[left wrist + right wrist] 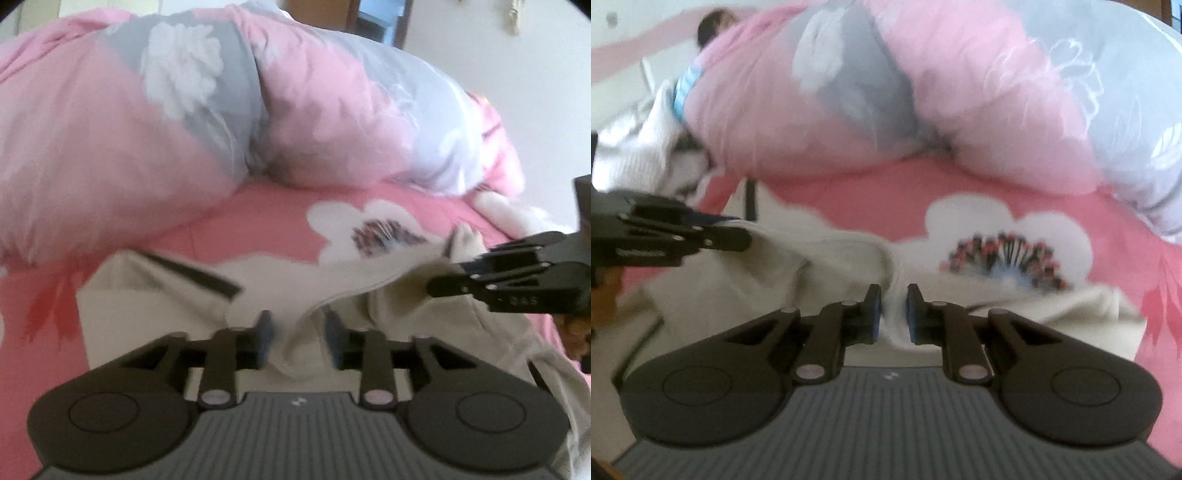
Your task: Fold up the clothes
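Observation:
A beige garment (155,295) with a dark stripe lies rumpled on the pink flowered bed sheet (258,221). My left gripper (298,339) stands over its near part with the jaws apart. A raised fold of the cloth runs between them, and the pads do not visibly press it. In the right wrview view, my right gripper (894,314) has its blue pads close together, pinching a bunch of the pale cloth (849,258). Each gripper shows in the other's view: the right gripper (434,286) with cloth draped at its tip, the left gripper (738,234) at the garment's left edge.
A bulky pink and grey flowered duvet (221,110) is heaped across the back of the bed. A white knitted item (639,155) lies at the far left in the right wrist view. A white wall and a doorway (376,18) lie beyond.

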`<state>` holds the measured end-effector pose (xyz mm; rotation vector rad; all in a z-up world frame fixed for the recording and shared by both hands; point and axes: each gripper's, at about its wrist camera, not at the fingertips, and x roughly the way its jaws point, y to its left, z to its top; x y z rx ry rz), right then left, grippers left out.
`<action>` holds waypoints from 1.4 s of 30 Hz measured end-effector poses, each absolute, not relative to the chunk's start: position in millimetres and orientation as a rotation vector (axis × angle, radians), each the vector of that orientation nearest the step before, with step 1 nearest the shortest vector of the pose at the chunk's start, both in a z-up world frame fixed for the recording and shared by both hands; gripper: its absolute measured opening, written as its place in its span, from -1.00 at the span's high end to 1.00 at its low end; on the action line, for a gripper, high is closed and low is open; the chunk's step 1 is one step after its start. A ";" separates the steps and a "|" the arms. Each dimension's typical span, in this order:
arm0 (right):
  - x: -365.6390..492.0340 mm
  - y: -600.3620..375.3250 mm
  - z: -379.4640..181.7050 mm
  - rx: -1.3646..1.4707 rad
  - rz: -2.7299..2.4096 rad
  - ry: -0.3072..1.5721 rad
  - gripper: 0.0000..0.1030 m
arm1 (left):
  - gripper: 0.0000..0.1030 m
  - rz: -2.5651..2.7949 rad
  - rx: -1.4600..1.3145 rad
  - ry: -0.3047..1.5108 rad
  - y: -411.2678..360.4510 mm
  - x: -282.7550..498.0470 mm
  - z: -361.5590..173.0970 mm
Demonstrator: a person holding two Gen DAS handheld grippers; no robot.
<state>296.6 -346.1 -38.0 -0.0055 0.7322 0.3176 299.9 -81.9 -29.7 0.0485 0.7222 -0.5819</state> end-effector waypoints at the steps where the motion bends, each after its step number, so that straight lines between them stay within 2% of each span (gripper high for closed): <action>1: 289.5 -345.8 -41.8 -0.008 0.325 0.737 0.68 | -0.07 -0.588 0.027 0.712 -74.5 294.3 -28.7; 6: 260.1 -349.9 -50.3 0.018 0.363 0.750 0.60 | -0.20 -0.565 -0.143 0.681 -44.9 299.6 -17.9; 9: 251.9 -369.8 -41.9 0.181 0.396 0.735 0.51 | -0.23 -0.535 -0.277 0.713 -35.6 323.8 -13.8; 12: 249.3 -396.5 -35.7 0.416 0.405 0.682 0.31 | -0.24 -0.506 -0.358 0.807 -41.3 352.9 -22.3; 13: 250.9 -406.0 -36.2 0.491 0.388 0.675 0.19 | -0.21 -0.497 -0.370 0.843 -45.4 361.8 -27.9; 14: 254.7 -413.7 -39.3 0.555 0.362 0.684 0.16 | -0.17 -0.489 -0.377 0.882 -49.7 369.9 -34.7; 16: 263.0 -427.4 -46.4 0.675 0.314 0.706 0.16 | 0.01 -0.490 -0.389 0.953 -57.5 381.3 -48.6; 22: 291.7 -433.7 -77.2 0.815 0.251 0.814 0.16 | 0.16 -0.501 -0.393 0.957 -61.7 389.0 -68.6; 28: 298.2 -445.3 -87.5 0.930 0.215 0.802 0.21 | 0.16 -0.538 -0.431 0.976 -50.6 391.2 -71.5; 34: 280.1 -452.9 -85.4 0.969 0.163 0.801 0.18 | 0.15 -0.557 -0.433 0.987 -44.6 388.6 -72.4; 38: 283.4 -449.1 -95.9 1.008 0.187 0.838 0.18 | 0.21 -0.562 -0.409 0.984 -51.6 386.9 -73.8; 40: 289.2 -443.5 -98.6 0.994 0.215 0.842 0.18 | 0.36 -0.551 -0.378 0.968 -56.3 385.1 -74.8; 41: 290.1 -442.9 -99.9 0.979 0.213 0.838 0.20 | 0.40 -0.547 -0.377 0.962 -57.5 385.2 -75.8; 42: 292.5 -441.8 -100.6 0.965 0.211 0.830 0.39 | 0.44 -0.546 -0.387 0.957 -58.0 386.2 -76.9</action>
